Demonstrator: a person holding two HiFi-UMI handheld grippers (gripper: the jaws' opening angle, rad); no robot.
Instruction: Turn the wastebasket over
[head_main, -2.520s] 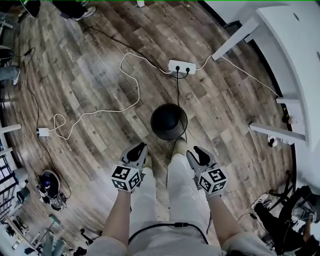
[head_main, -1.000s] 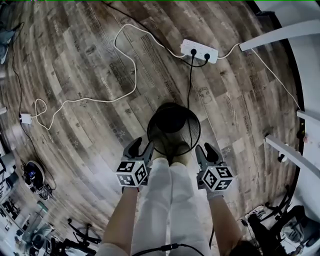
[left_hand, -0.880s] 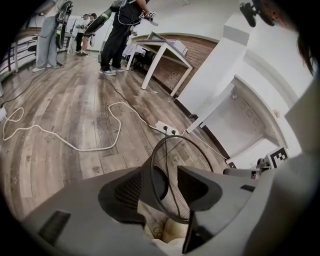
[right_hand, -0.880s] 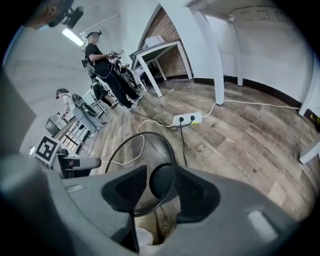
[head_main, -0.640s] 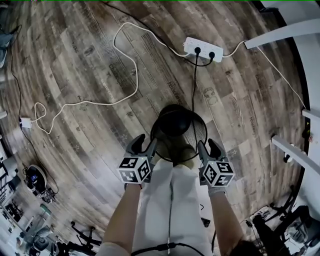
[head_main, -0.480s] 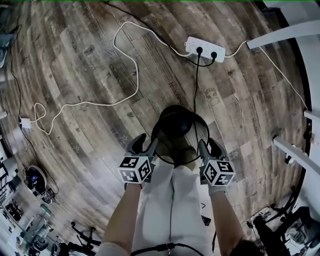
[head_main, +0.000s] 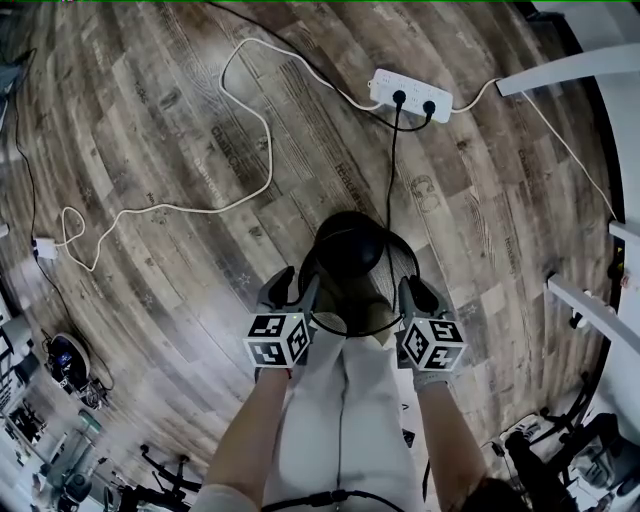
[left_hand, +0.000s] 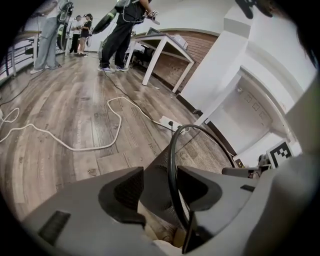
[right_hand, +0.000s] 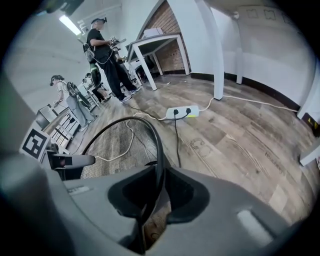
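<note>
Mesh wastebasket (head_main: 350, 245) sits open end up on floor (head_main: 180, 130) at person's feet, near rim hidden by legs (head_main: 340, 400). Left gripper (head_main: 292, 290) jaws apart w/ rim btwn; right gripper (head_main: 417, 295) just closed, pinching rim. Both hung short of it earlier.

The wastebasket (head_main: 348, 262) before me is black metal mesh, matt and see-through, with a smooth solid rim. The floor (head_main: 180, 150) is wood plank, grainy and weathered, faintly sheened. The cable (left_hand: 75, 148) and power strip (head_main: 410, 95) look like smooth white plastic. My trousers (head_main: 330, 400) are pale cloth.
</note>
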